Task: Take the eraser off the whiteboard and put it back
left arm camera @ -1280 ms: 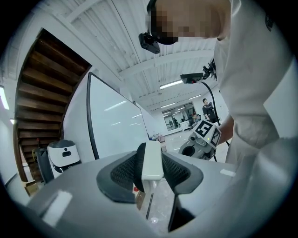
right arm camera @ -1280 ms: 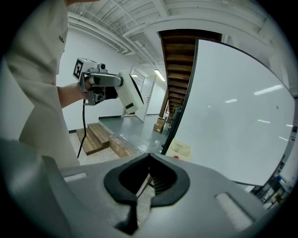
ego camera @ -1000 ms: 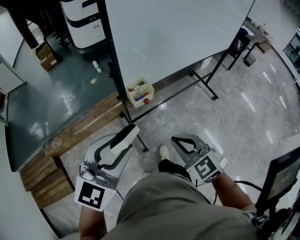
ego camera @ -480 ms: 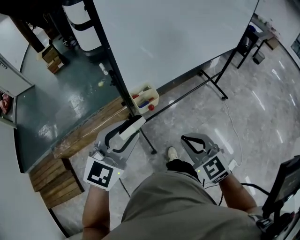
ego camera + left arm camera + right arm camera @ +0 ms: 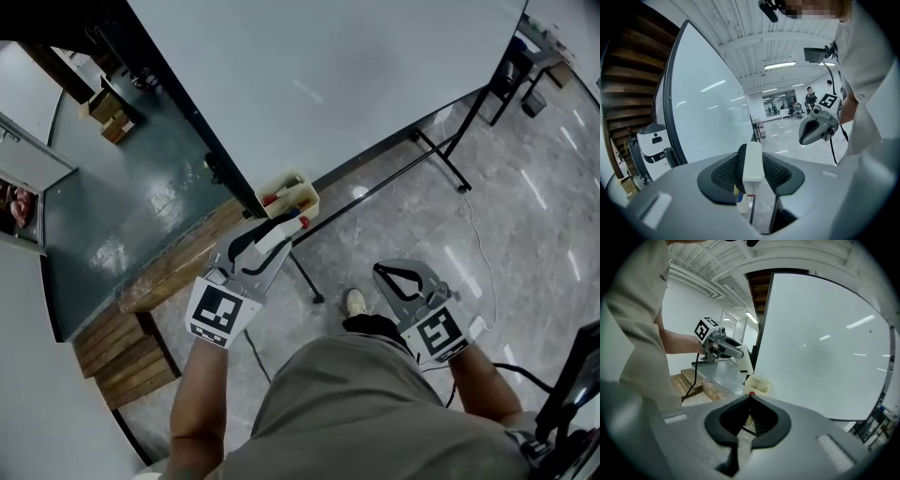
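Though two tools (image 5: 279,230) (image 5: 382,271), one eraser (image 5: 753,161).

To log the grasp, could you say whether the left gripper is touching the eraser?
Touching. The left gripper view shows both pads of the left gripper pressed against the eraser.

The left claw (image 5: 269,240), on an outstretched bare forearm, grips a white eraser (image 5: 753,163) between its 2 jaws. The right claw (image 5: 400,277) sits nearer the body, jaws pressed together, empty.
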A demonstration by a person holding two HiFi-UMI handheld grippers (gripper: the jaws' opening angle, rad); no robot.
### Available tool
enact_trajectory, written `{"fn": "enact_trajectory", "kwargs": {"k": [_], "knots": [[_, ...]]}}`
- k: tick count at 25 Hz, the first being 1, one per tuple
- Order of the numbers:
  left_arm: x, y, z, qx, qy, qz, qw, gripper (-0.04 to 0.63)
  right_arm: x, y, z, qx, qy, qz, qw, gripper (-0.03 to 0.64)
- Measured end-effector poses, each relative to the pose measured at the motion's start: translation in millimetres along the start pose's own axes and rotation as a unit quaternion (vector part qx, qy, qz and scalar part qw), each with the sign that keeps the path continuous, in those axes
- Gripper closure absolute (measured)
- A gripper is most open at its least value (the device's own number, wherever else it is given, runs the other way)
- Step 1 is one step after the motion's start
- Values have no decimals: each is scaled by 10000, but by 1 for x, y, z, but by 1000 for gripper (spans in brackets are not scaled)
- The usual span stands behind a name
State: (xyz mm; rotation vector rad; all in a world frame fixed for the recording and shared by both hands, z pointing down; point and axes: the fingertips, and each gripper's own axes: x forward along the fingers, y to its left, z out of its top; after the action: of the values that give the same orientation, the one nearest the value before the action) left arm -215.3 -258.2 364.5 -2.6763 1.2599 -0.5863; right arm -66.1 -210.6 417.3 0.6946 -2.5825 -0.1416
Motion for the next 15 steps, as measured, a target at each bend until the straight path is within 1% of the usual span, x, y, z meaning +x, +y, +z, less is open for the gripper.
{"fn": "enact_trajectory", "kwargs": {"k": [7, 12, 15], "knots": [[49, 19, -21, -35, 319, -79, 9995, 431, 11, -36, -14, 182, -11, 56, 9998, 614], [60, 22, -36, -45, 505, -121, 9986, 431, 13, -43, -18, 222, 13, 89, 9997, 615], [86, 29, -46, -84, 658, -160, 9977, 431, 19, -66, -24, 323, 8, 105, 9994, 614]]}}
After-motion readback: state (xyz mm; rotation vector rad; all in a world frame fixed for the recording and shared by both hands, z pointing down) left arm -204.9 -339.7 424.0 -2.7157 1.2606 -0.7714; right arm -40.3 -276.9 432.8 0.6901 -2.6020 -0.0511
